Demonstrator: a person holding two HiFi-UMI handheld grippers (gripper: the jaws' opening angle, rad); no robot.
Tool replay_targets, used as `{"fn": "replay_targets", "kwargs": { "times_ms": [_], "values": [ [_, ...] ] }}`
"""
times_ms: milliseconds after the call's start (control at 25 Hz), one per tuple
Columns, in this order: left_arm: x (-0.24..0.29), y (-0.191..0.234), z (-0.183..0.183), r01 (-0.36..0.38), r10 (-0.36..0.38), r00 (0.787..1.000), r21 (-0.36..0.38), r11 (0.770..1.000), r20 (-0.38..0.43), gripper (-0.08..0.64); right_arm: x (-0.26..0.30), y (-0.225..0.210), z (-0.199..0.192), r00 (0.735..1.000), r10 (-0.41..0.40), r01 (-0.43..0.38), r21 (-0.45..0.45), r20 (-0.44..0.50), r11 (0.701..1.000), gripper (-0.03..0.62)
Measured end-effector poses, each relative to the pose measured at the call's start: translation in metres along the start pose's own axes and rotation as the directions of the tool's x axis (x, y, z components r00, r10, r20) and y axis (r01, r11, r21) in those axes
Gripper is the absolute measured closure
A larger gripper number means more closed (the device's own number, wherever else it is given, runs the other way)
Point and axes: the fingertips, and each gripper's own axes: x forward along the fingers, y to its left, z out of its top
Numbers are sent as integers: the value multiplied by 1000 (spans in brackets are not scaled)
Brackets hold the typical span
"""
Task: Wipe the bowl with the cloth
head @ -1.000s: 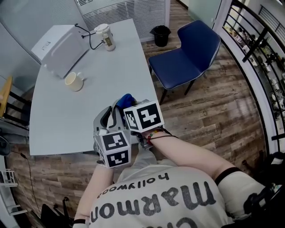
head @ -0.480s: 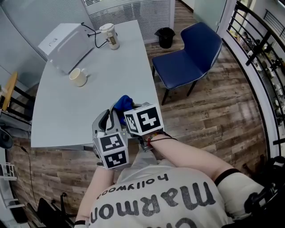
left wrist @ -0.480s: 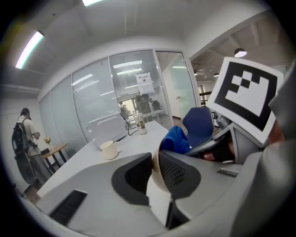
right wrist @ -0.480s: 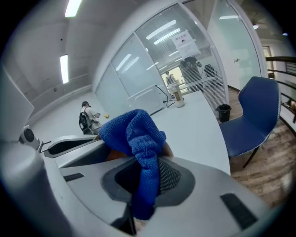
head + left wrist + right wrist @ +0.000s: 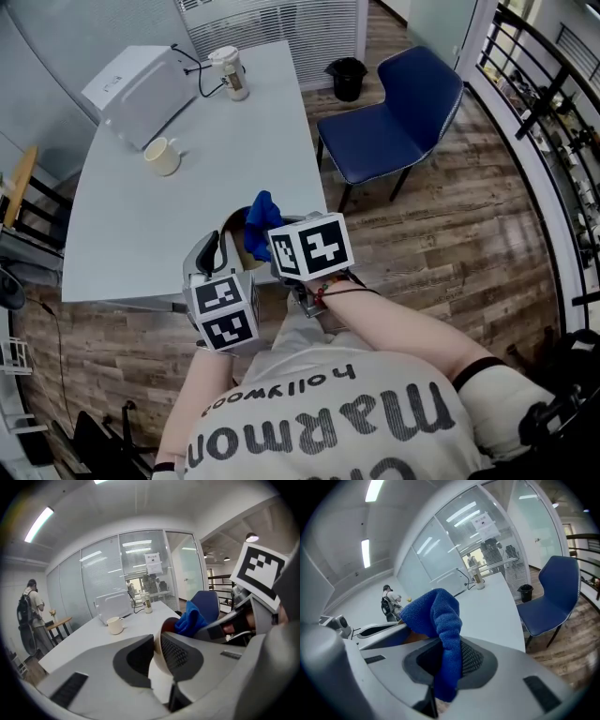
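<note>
In the left gripper view the bowl (image 5: 165, 634), cream outside and brown inside, stands on edge with its rim pinched between the jaws of my left gripper (image 5: 157, 651). The blue cloth (image 5: 440, 620) hangs from my right gripper (image 5: 447, 660), which is shut on it, and its bunched top lies against the bowl's brown inside (image 5: 417, 637). From the head view both grippers sit close together over the table's near edge: left gripper (image 5: 220, 251), bowl (image 5: 236, 234), cloth (image 5: 262, 214), right gripper (image 5: 270, 239).
On the grey table (image 5: 187, 197) stand a cream mug (image 5: 161, 156), a white box-shaped appliance (image 5: 141, 84) with a cable, and a lidded cup (image 5: 230, 73). A blue chair (image 5: 394, 117) and a black bin (image 5: 348, 77) stand to the right. A person (image 5: 29, 616) is far off.
Both grippers, with bowl and cloth, have shifted slightly left along the table's near edge. The left gripper has rolled a little, and more of the bowl's brown inside shows under the cloth.
</note>
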Motion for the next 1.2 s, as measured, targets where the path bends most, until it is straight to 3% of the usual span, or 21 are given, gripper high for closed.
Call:
{"fn": "replay_targets", "kwargs": {
  "times_ms": [280, 360, 440, 520, 680, 880, 1040, 1200],
  "values": [
    [-2, 7, -7, -20, 19, 1000, -29, 999, -20, 505, -16, -9, 5, 999, 29, -32, 86, 37, 996, 525],
    [1, 6, -5, -7, 6, 1000, -56, 998, -18, 517, -22, 4, 12, 989, 129, -137, 130, 69, 982, 525],
    [4, 2, 3, 16, -17, 1000, -98, 995, -6, 531, -32, 27, 22, 954, 277, -295, 177, 120, 939, 525],
    [4, -4, 15, 46, -44, 999, -136, 990, 22, 538, -38, 42, 28, 918, 371, -394, 222, 138, 892, 524],
    [0, -6, 37, 69, -55, 995, -171, 983, 84, 528, -38, 50, 37, 919, 380, -393, 208, 101, 896, 525],
    [-7, -10, 47, 100, -81, 989, -162, 982, 121, 506, -23, 57, 27, 927, 376, -368, 221, 9, 903, 525],
    [-12, -2, 44, 112, -92, 989, -170, 979, 118, 499, -9, 66, 19, 904, 427, -408, 238, -31, 882, 526],
    [-14, 5, 30, 79, -67, 994, -144, 986, 85, 495, 8, 70, 7, 923, 373, -361, 127, -89, 924, 526]
  ]
}}
